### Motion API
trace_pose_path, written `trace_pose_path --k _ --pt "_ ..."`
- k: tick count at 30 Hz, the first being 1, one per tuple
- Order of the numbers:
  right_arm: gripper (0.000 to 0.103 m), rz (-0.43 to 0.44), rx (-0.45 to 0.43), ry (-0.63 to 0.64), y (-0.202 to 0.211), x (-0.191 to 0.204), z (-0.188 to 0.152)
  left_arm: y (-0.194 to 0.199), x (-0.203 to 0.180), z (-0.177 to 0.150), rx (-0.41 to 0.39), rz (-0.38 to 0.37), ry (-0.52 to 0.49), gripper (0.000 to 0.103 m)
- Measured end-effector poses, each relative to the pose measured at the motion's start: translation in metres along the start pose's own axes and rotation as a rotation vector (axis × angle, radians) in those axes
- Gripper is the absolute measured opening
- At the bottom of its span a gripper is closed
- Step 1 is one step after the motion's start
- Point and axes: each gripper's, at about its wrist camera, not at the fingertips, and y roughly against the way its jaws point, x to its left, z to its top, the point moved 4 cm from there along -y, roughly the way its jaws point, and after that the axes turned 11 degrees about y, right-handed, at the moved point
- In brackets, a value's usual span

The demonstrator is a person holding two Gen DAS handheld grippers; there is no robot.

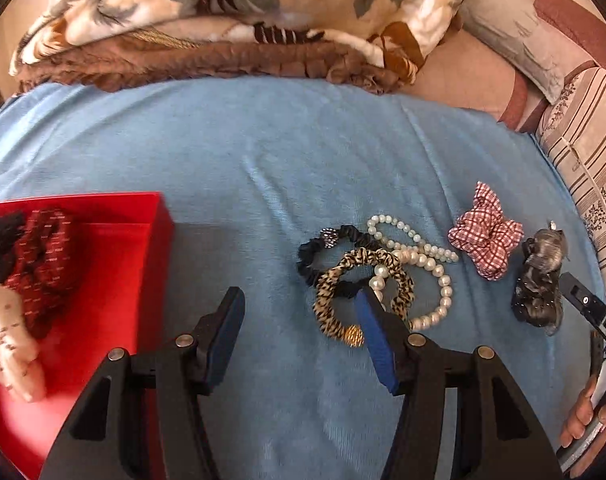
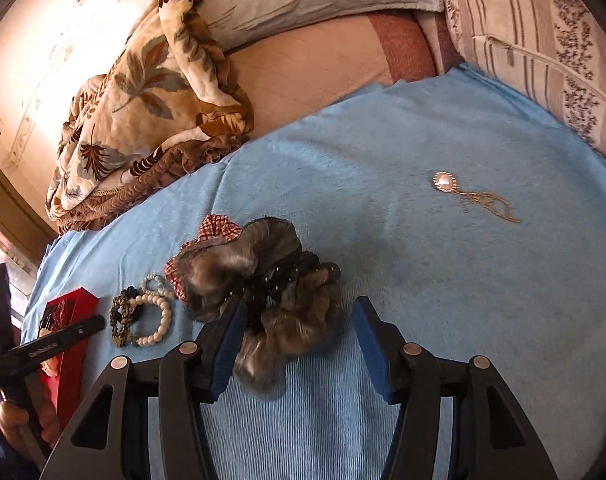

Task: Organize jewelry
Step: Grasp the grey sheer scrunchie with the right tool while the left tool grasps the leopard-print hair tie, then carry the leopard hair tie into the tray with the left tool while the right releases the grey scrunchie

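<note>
The red box [image 1: 115, 264] lies at the left of the blue blanket [image 1: 263, 160], holding a dark red scrunchie [image 1: 43, 256] and a pale bow [image 1: 11, 344]; its near end is cut off. Beside it, pearl bracelets [image 1: 419, 264] tangle with a leopard scrunchie [image 1: 343, 284]. The left tool [image 1: 299, 320] and the right tool [image 2: 295, 332] gape wide, gripping nothing; a grey scrunchie [image 2: 263, 280] hides most of the checked one [image 2: 219, 228].

Red box [image 1: 115, 264] cut off by left and near frame edge. Checked scrunchie [image 2: 219, 229] mostly hidden behind grey scrunchie [image 2: 259, 280]. Black hair tie [image 1: 323, 250] partly under leopard hair tie [image 1: 355, 276]. Necklace chain [image 2: 489, 204] too fine to trace.
</note>
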Motion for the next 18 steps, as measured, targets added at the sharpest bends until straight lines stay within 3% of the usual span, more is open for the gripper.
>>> trace_pose_path --k 7,10,11,13,18 --pt "0.059 0.034 0.028 -0.031 -0.022 -0.002 0.001 -0.014 -0.008 -0.005 0.01 0.002 -0.025 0.055" --pt "0.058 0.052 0.032 -0.042 -0.025 -0.002 0.0 -0.012 -0.009 -0.008 0.02 -0.001 -0.024 0.022" --pt "0.044 0.062 0.029 -0.046 -0.025 -0.001 0.0 -0.013 -0.01 -0.009 0.029 -0.004 -0.021 0.006" --pt "0.022 0.088 0.042 -0.044 -0.026 0.002 0.0 -0.01 -0.011 -0.012 0.039 -0.011 -0.004 0.006" --pt "0.015 0.117 0.015 -0.056 -0.013 0.01 0.0 0.015 -0.019 -0.025 0.02 -0.04 -0.018 0.006"
